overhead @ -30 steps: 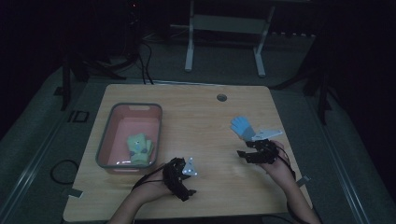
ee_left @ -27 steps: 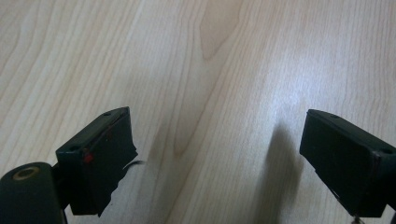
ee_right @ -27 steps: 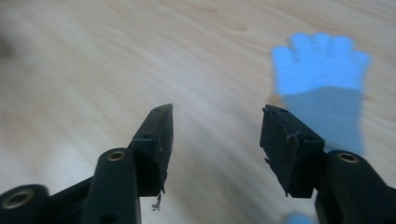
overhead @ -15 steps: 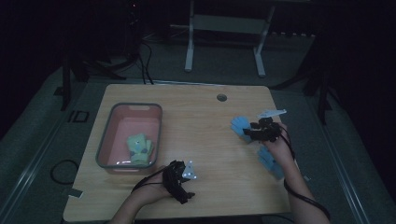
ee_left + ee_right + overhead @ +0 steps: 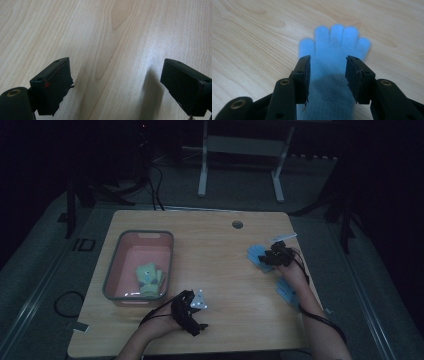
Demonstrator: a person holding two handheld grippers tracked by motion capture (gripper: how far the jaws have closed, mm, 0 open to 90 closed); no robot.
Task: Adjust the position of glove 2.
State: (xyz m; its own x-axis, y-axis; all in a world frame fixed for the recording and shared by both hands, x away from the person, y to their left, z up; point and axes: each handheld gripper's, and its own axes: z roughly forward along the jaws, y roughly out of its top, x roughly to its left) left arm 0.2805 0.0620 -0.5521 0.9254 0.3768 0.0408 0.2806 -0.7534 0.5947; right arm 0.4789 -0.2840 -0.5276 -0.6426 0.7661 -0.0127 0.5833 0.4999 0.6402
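**poster1:** Right gripper view has the blue glove flat on the wooden surface, fingers pointing away from the camera. The right gripper straddles the cuff end, one jaw on each side. Its jaws have just been closing with the glove between them, but I can't see the pads pressing the fabric yet, so I'd call it part spread, not pinching.

**poster2:** Agreed. High view puts that right gripper over the glove near the right edge of the surface, and a second blue glove lies just beside the forearm. The left gripper sits near the front edge, next to the pink bin with a greenish cloth inside.

**poster1:** Left gripper view: left gripper jaws spread wide, just bare wood between them.
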